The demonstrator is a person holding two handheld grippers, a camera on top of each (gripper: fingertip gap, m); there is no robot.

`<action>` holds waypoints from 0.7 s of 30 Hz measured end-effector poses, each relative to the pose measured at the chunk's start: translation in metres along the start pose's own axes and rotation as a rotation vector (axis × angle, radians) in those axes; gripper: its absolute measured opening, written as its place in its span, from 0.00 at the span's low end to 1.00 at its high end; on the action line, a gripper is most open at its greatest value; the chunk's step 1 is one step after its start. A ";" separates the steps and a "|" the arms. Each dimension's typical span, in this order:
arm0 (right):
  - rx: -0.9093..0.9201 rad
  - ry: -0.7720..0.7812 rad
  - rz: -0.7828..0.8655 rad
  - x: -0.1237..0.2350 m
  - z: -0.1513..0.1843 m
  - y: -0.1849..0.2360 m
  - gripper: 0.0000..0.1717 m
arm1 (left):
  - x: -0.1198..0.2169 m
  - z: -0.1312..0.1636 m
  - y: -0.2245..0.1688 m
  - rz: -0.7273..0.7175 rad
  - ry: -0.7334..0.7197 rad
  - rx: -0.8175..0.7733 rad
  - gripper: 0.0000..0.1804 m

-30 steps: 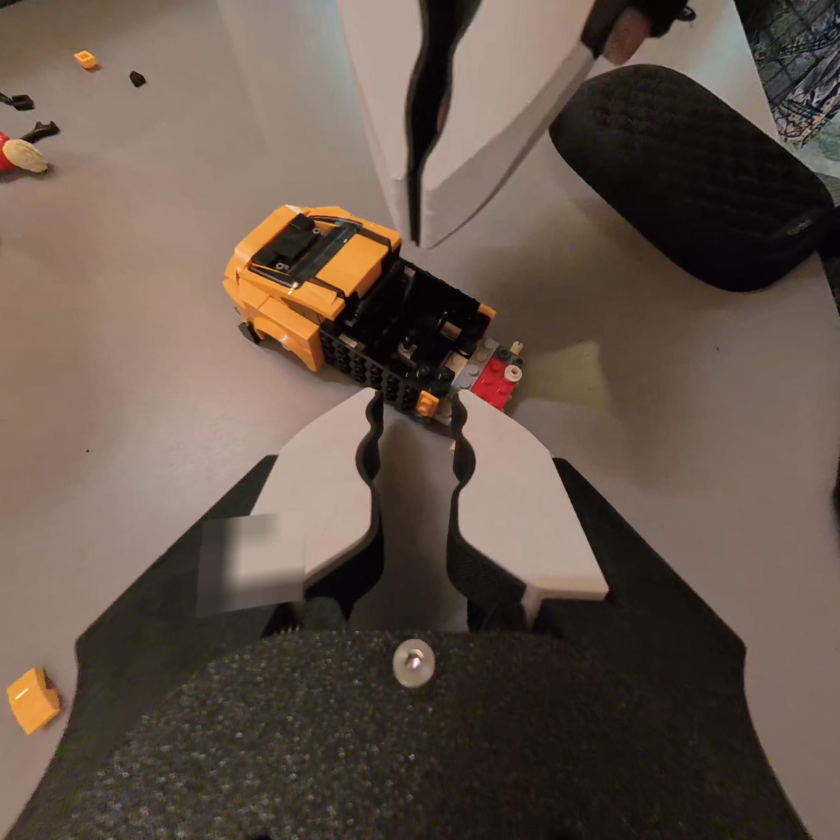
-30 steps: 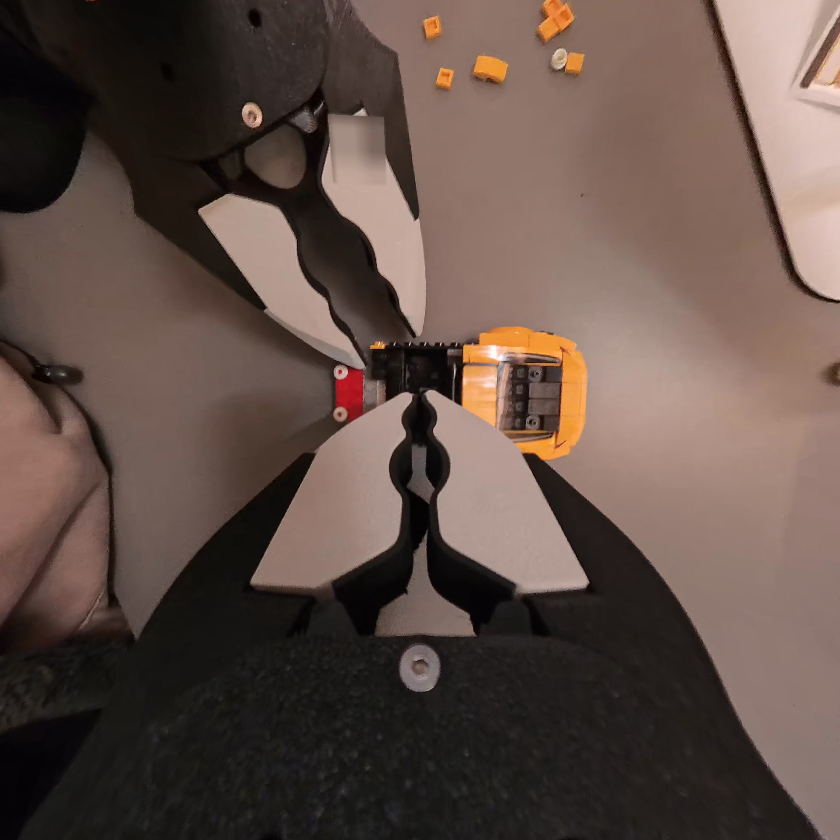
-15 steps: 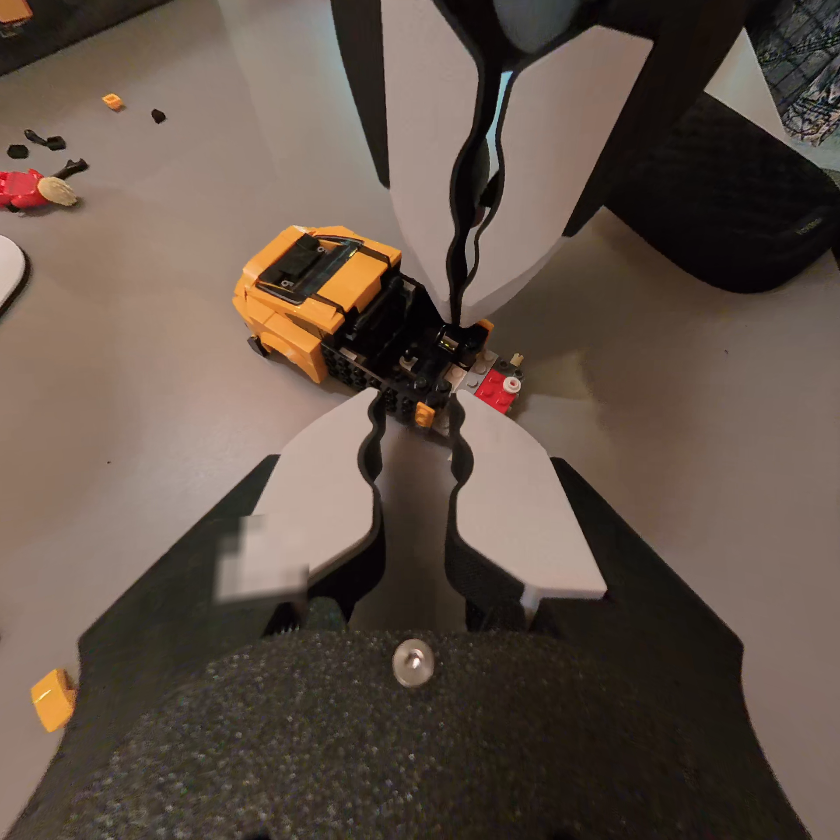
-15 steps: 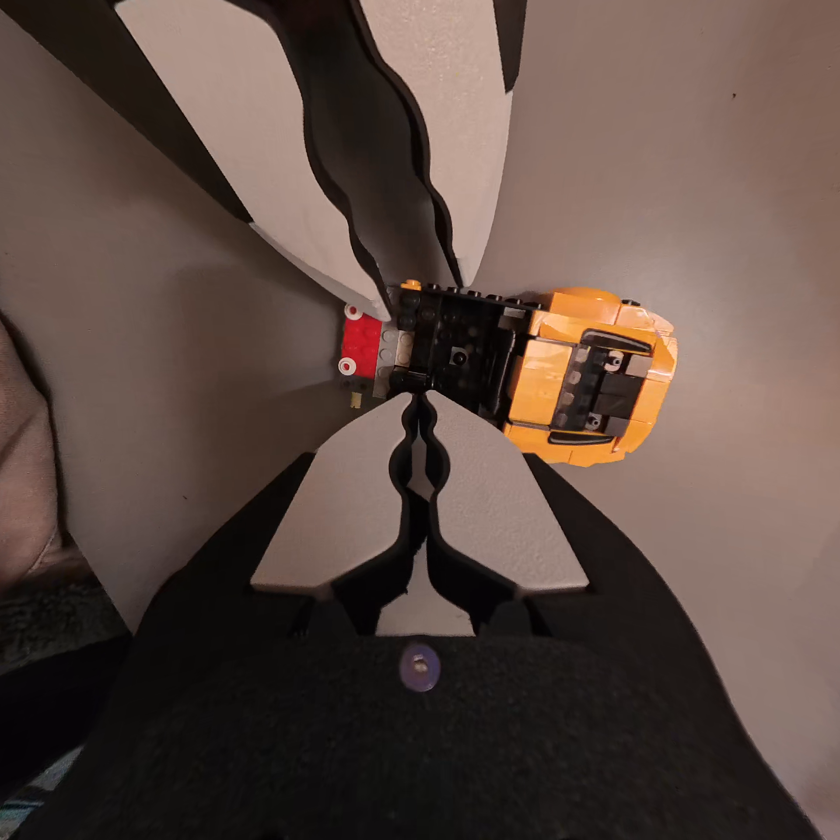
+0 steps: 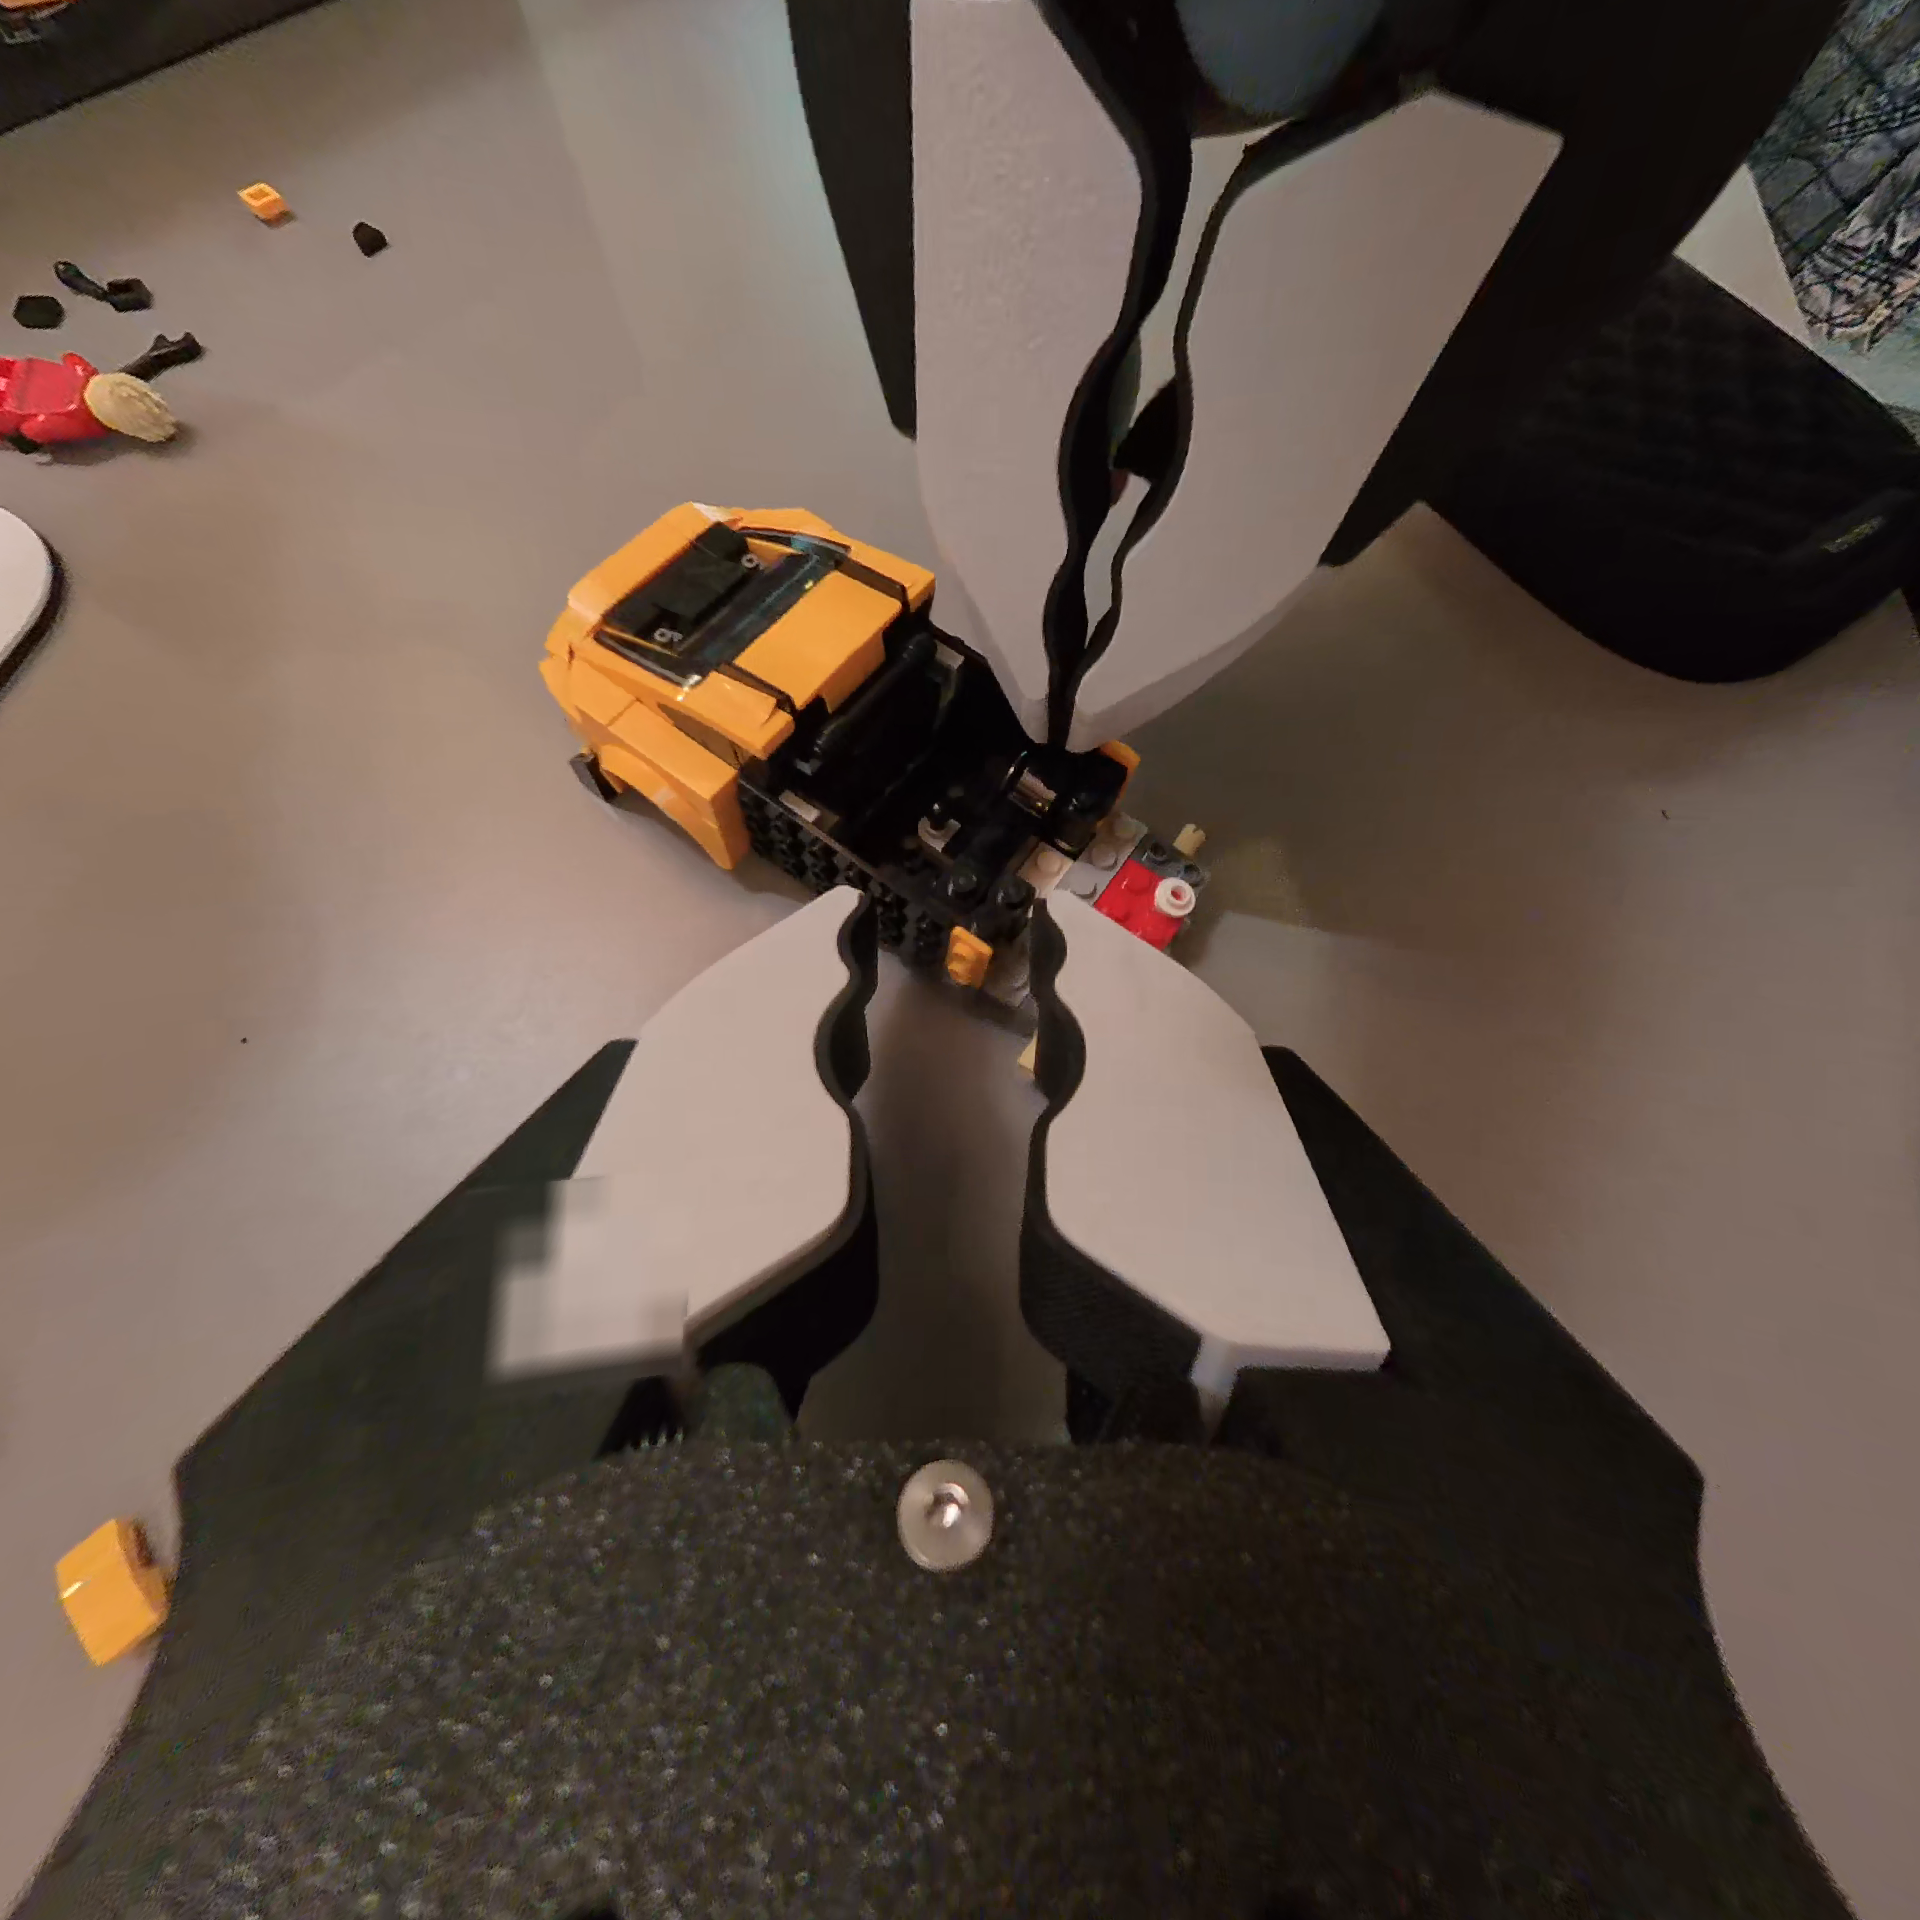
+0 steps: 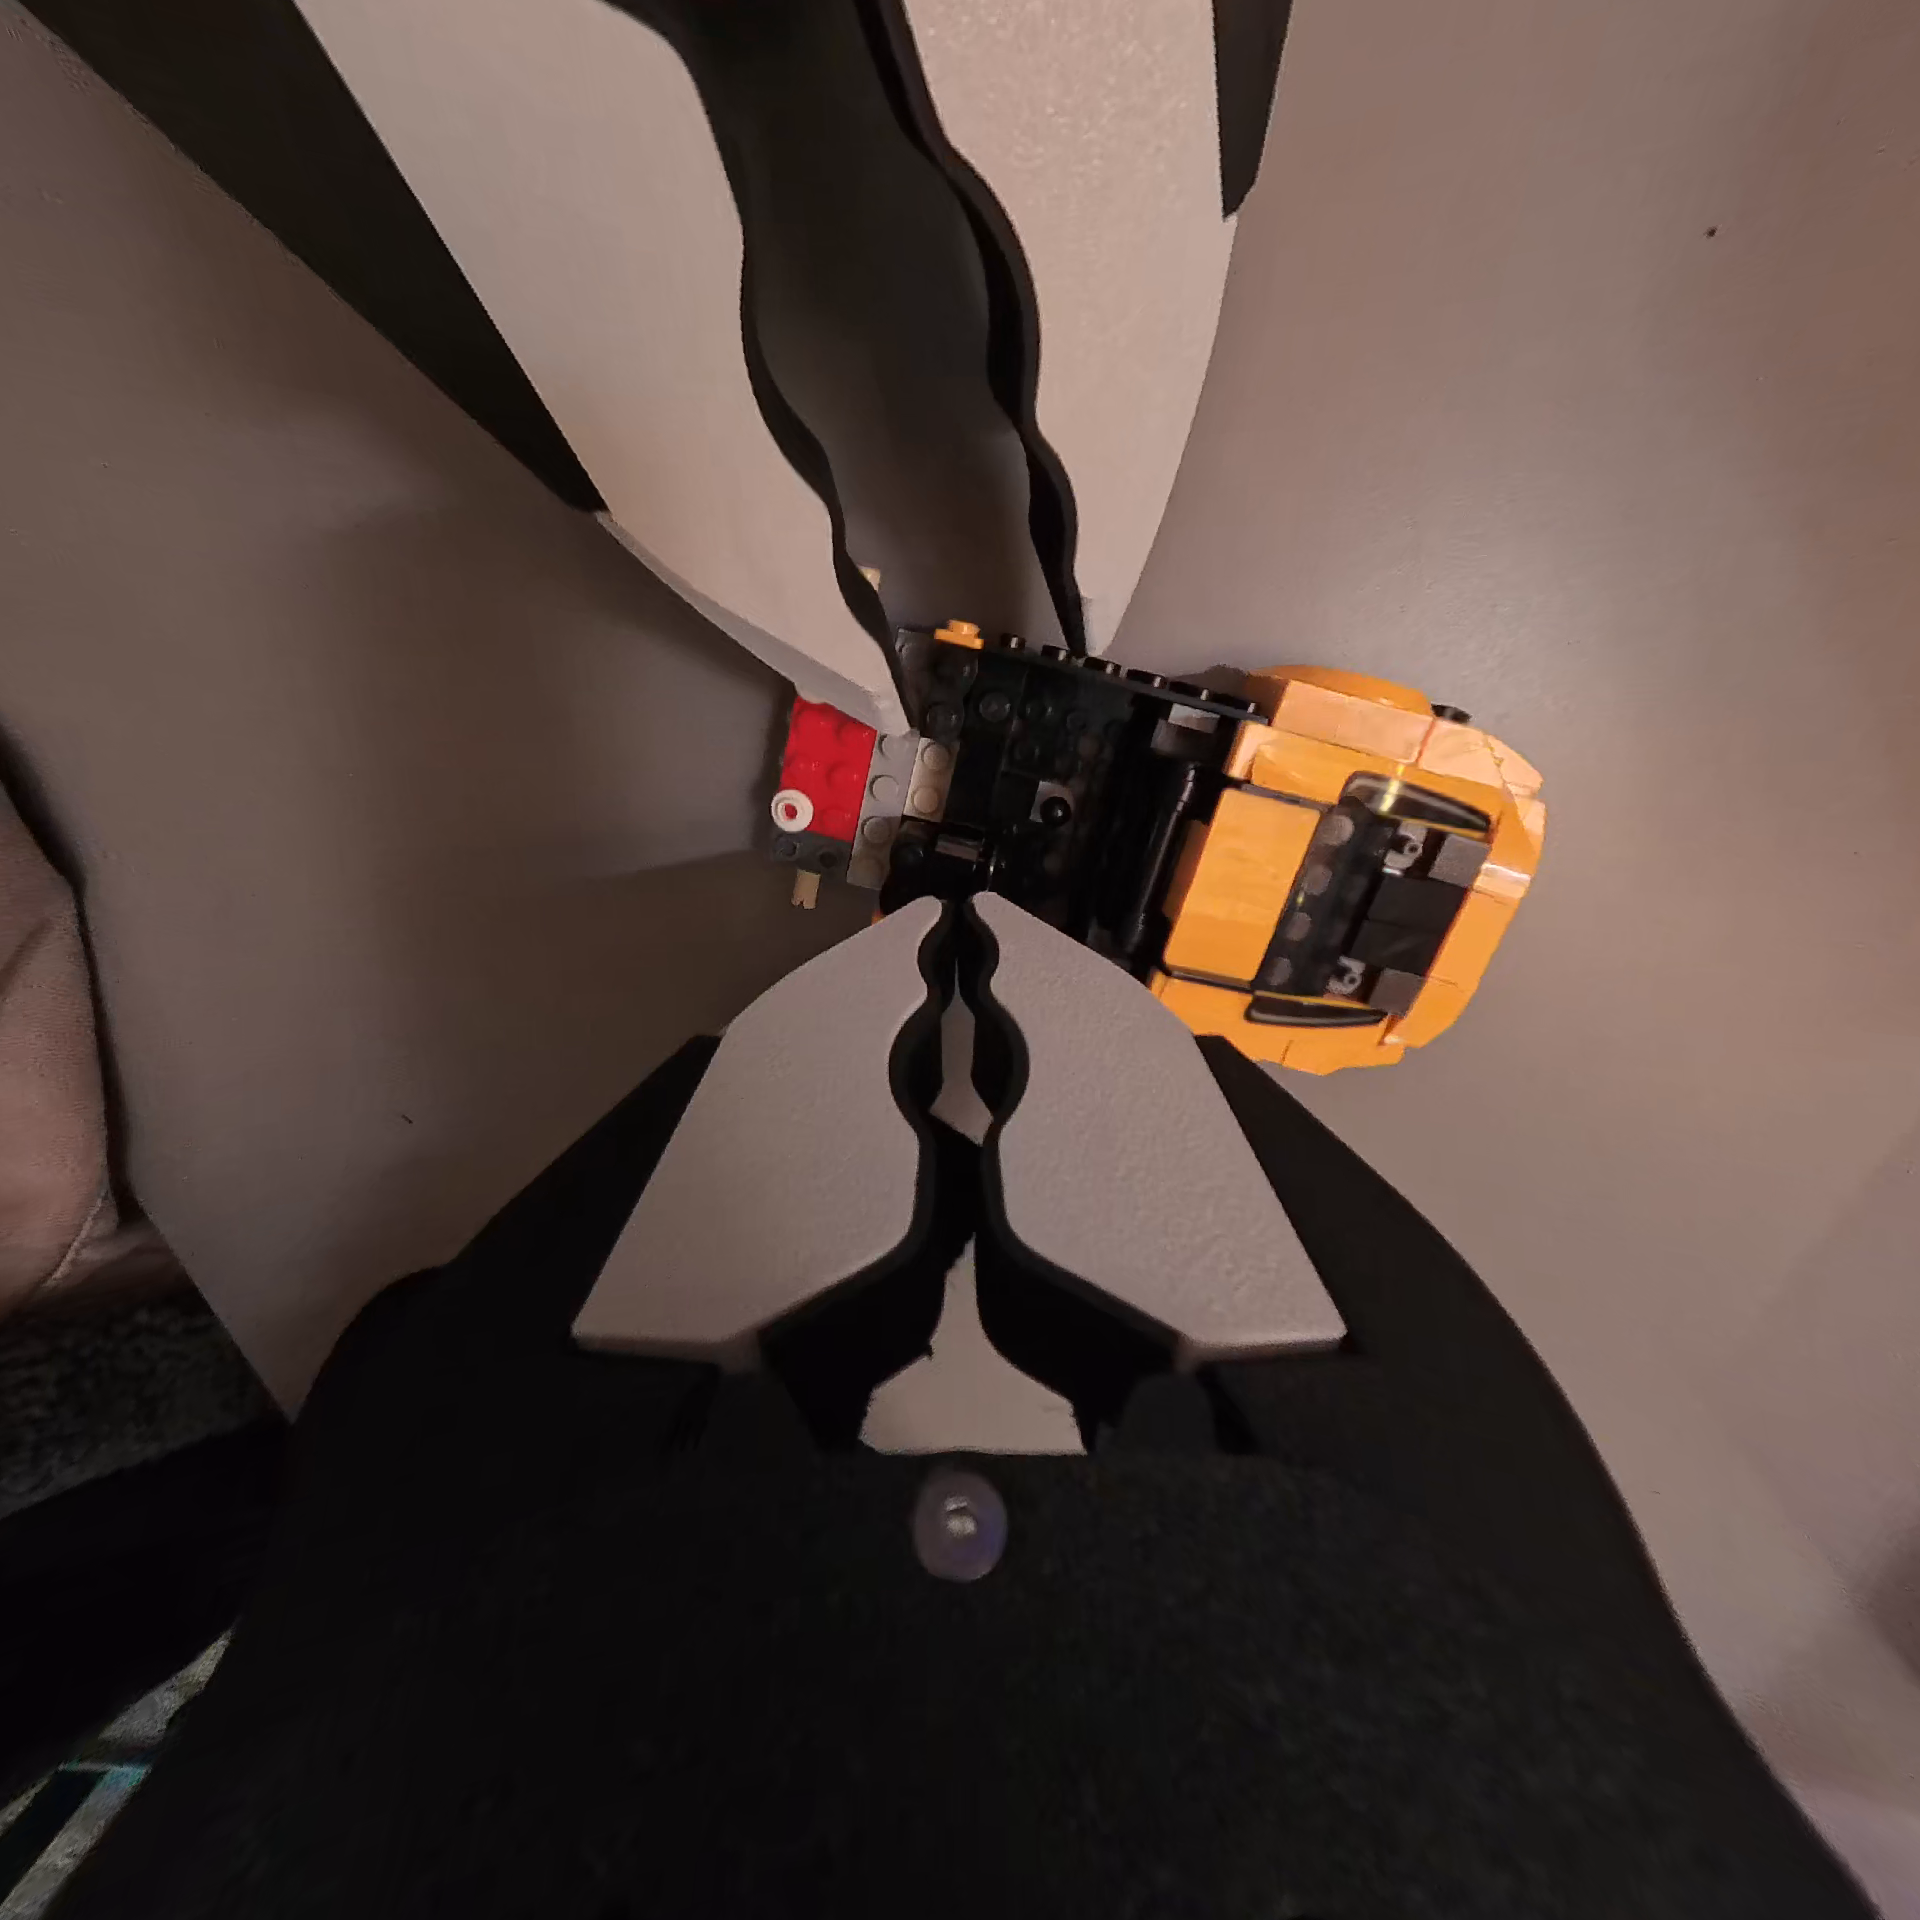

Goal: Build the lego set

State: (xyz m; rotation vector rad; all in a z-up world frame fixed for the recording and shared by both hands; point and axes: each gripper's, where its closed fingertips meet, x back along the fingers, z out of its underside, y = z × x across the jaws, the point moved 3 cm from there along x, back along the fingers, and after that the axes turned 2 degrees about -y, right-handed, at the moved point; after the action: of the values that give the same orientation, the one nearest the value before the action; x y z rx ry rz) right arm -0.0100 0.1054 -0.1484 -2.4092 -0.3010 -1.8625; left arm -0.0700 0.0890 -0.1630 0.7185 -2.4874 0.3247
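An orange and black brick car [image 5: 727, 644] with no wheels lies on the grey table; it also shows in the right wrist view [image 6: 1330, 831]. A red brick [image 5: 1138, 904] sits at its bare rear end. My left gripper [image 5: 945, 914] is shut on the rear of the car's black side wall, and a small orange piece [image 5: 966, 951] shows between its fingertips. My right gripper [image 6: 958, 904] is shut. Its closed tips touch a small black piece [image 6: 956, 852] on the opposite edge of the rear chassis. It comes down from above in the left wrist view [image 5: 1062, 732].
A black padded case [image 5: 1662, 468] lies at the far right. A red toy figure [image 5: 52, 410], small black bits [image 5: 104, 296] and a loose orange piece [image 5: 260, 197] lie at the far left. Another orange piece [image 5: 109, 1605] lies near left. Cloth [image 6: 42, 1039] shows at the left edge. My two grippers' fingertips are within a few centimetres of each other. The red toy figure [image 5: 52, 410] is about equally far from each gripper, around 25 cm.
My right gripper, shut throughout, came down from above the car until its tips reached the black rear chassis. My left gripper kept its place on the car's side.
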 end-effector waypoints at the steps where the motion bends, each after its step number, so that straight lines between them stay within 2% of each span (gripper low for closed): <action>1: -0.007 -0.012 0.003 0.002 0.000 -0.002 0.00 | 0.000 0.000 0.000 0.001 -0.002 0.002 0.15; 6: -0.078 -0.235 0.038 0.035 -0.003 -0.017 0.00 | 0.002 0.000 0.002 0.001 -0.009 0.000 0.16; 11: -0.132 -0.473 0.095 0.040 0.027 -0.040 0.00 | 0.002 0.002 0.003 0.024 -0.017 0.012 0.16; 13: -0.160 -0.541 0.059 0.030 0.041 -0.045 0.14 | 0.001 0.002 0.003 0.038 -0.019 0.013 0.16; 17: -0.132 -0.644 0.022 0.015 0.055 -0.054 0.20 | 0.000 0.001 0.004 0.061 -0.015 0.017 0.16; 21: -0.037 -0.660 -0.034 0.001 0.053 -0.060 0.27 | 0.001 0.001 0.004 0.088 -0.023 0.028 0.16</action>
State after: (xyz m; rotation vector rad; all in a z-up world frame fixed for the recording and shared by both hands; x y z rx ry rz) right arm 0.0284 0.1737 -0.1648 -2.9873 -0.3443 -1.0246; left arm -0.0731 0.0916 -0.1635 0.6284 -2.5455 0.3855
